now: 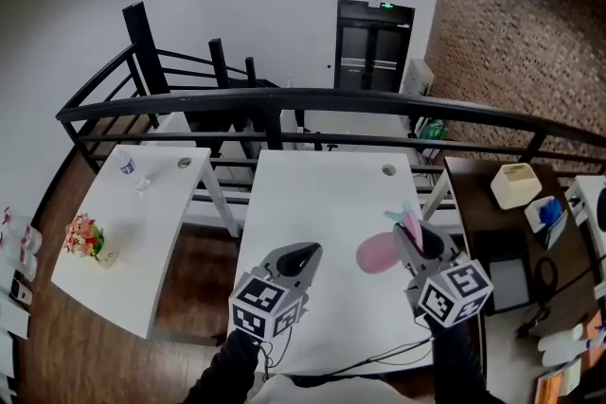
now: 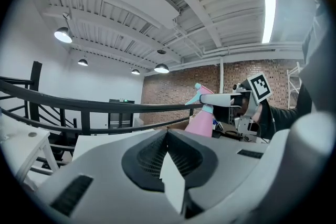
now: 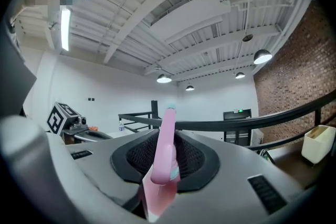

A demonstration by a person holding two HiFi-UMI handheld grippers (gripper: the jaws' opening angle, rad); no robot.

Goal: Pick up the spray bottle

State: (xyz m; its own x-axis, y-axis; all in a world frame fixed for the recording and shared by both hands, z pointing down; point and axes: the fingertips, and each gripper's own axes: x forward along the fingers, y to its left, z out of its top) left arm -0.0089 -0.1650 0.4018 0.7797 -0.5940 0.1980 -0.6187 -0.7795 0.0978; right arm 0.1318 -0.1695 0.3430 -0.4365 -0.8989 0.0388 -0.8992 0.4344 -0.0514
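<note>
Inside right tool [image 3: 167,136], ribbed pads [image 3: 193,157], pink spray bottle [image 3: 164,168]

A: Scanning for anything readable. There's a green lit sign [image 1: 385,6] glowing over the dark double door [image 1: 374,47], but it's far too small to make out a word.

B: Same here, just a green bar. The left grey marker cube [image 1: 265,307] and the right grey marker cube [image 1: 456,290] show bold black-and-white square patterns. Those are coded blocks, not letters or digits.

A: And the pink plastic spray bottle [image 3: 163,165]? The right gripper view is close in on it.

B: One small teal patch on its neck, nothing legible. No brand, no number.

A: So no readable text anywhere.
</note>
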